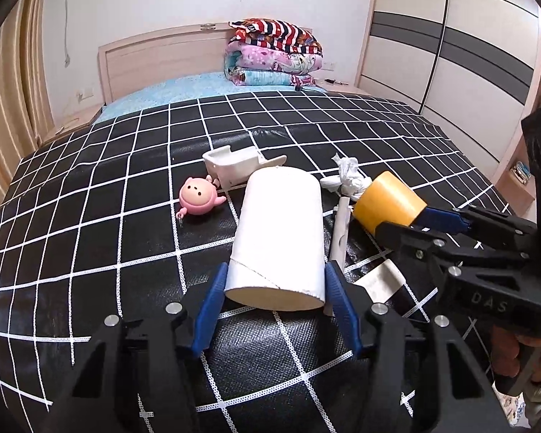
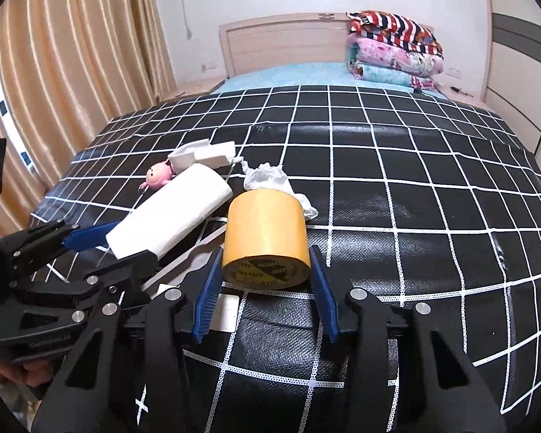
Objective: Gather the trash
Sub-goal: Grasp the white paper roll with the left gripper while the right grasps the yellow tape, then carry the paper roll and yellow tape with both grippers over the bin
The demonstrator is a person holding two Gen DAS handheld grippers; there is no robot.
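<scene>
A white paper roll [image 1: 277, 231] lies on the black grid-patterned sheet [image 1: 90, 238]. My left gripper [image 1: 276, 274] is shut on its near end, a blue pad against each side. To its right, a yellow tape roll [image 2: 265, 227] lies on its side, and my right gripper [image 2: 267, 252] is shut on it with both pads touching its flanks. The tape roll [image 1: 389, 202] and right gripper [image 1: 407, 222] also show at the right of the left wrist view. Behind the tape lies a crumpled white tissue [image 2: 267, 178]. A white strip [image 1: 341, 231] and a white card [image 1: 380, 281] lie between the two rolls.
A pink round toy [image 1: 198, 198] and a white plastic container [image 1: 234, 164] sit just beyond the paper roll. Folded quilts [image 1: 274, 54] are stacked by the headboard [image 1: 155, 57]. A wardrobe [image 1: 469, 43] stands to the right and curtains [image 2: 72, 54] hang to the left.
</scene>
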